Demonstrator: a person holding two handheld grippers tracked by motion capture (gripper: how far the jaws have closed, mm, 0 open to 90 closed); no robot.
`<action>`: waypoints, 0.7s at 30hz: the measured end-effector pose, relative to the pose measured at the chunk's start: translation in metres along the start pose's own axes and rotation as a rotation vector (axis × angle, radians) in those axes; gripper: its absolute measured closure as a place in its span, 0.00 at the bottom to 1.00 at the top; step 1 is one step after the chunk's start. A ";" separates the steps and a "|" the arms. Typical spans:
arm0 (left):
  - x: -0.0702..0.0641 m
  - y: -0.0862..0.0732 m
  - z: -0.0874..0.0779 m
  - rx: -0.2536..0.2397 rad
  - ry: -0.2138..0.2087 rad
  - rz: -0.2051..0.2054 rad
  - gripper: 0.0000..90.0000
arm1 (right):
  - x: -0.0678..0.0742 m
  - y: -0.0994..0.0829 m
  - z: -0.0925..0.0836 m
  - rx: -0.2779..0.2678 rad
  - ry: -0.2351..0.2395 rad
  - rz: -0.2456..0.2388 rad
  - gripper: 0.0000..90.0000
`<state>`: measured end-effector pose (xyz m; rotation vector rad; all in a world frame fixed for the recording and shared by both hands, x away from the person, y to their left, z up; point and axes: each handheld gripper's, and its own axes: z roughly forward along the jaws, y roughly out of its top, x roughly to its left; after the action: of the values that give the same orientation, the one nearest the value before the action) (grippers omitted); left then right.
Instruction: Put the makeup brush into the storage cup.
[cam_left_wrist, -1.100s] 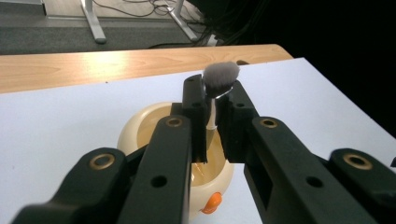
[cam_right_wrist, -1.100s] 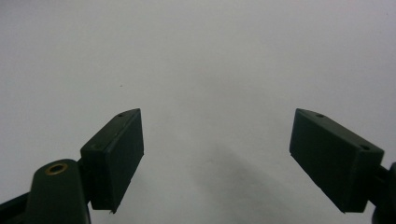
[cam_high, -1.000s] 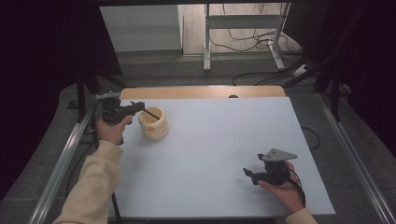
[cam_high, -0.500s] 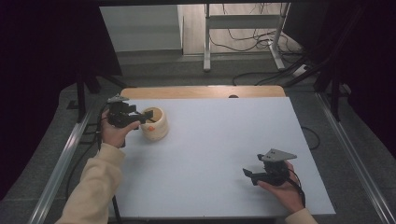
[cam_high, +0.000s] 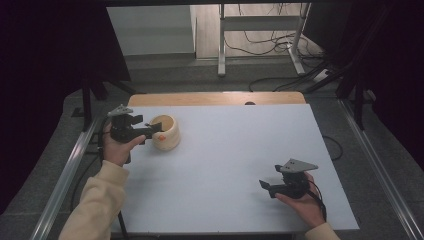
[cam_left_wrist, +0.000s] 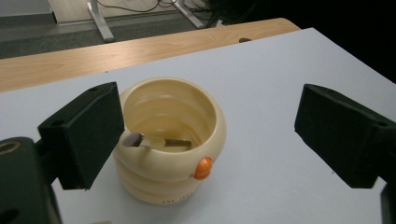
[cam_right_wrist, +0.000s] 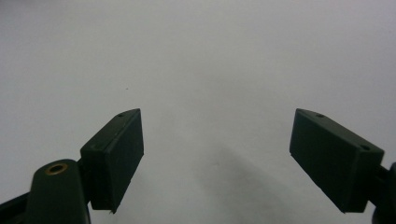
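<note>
Two tongs sit spread and empty. Left tongs (cam_high: 150, 131) have released the spoon (cam_left_wrist: 156, 141) into the cream pot (cam_high: 165, 132) (near the table's (cam_high: 240, 165) far-left corner) and backed off; right tongs (cam_high: 270, 187) idle near-right.

Small illegible print low on cream pot (cam_left_wrist: 170, 154)

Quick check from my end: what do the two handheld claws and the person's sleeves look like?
Both the left claw and the right claw are black with blocky rectangular jaws and a grey three-cornered plate on top. A dark cable trails from the right one. The sleeves are pale cream.
</note>
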<state>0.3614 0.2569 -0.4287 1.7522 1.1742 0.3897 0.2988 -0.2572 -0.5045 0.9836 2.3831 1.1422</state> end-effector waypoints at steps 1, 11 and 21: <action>-0.001 -0.001 -0.002 -0.002 0.002 0.003 0.09 | -0.001 0.000 0.001 -0.003 0.001 0.002 0.19; -0.005 -0.016 -0.015 -0.005 -0.006 0.021 0.09 | -0.002 0.002 0.001 -0.011 0.009 0.002 0.20; -0.006 -0.039 -0.035 0.003 -0.006 0.021 0.09 | 0.002 0.003 0.003 -0.002 0.006 -0.009 0.20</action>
<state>0.3134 0.2738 -0.4426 1.7691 1.1533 0.3952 0.2998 -0.2529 -0.5042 0.9690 2.3881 1.1450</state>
